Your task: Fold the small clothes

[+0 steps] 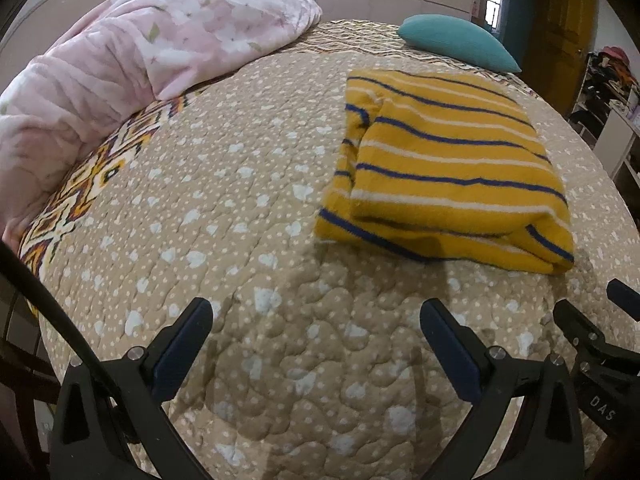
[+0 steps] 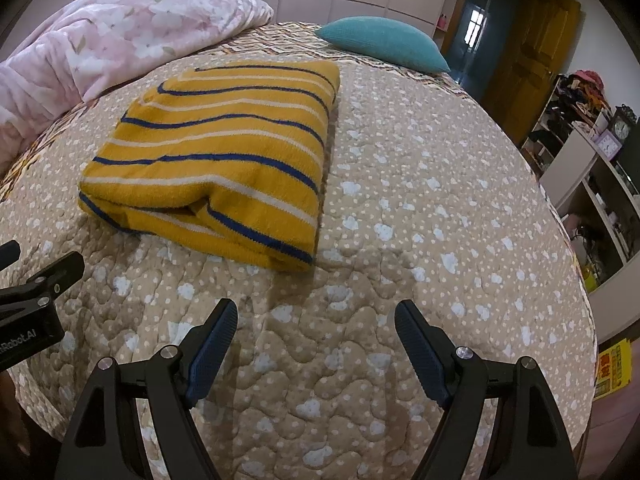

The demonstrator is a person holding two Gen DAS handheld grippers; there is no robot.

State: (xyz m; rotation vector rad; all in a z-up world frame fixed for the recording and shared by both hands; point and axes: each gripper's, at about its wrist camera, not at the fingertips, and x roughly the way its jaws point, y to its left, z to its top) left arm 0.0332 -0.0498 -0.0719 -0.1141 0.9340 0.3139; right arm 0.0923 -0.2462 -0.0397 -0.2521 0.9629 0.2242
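1. The folded mustard-yellow knit garment with blue and white stripes [image 1: 444, 168] lies flat on the beige quilted bedspread [image 1: 248, 208].
2. The left gripper [image 1: 316, 320] is spread, empty; the garment is at one o'clock.
3. The right gripper [image 2: 316, 322] is spread, empty; the garment is at eleven o'clock.

The yellow shirt [image 2: 216, 160] with blue and white stripes lies folded flat in the middle of the bed [image 2: 440, 240].

Left tongs [image 1: 316, 322] and right tongs [image 2: 316, 326] side by side, tilted downward, jaws wide, empty
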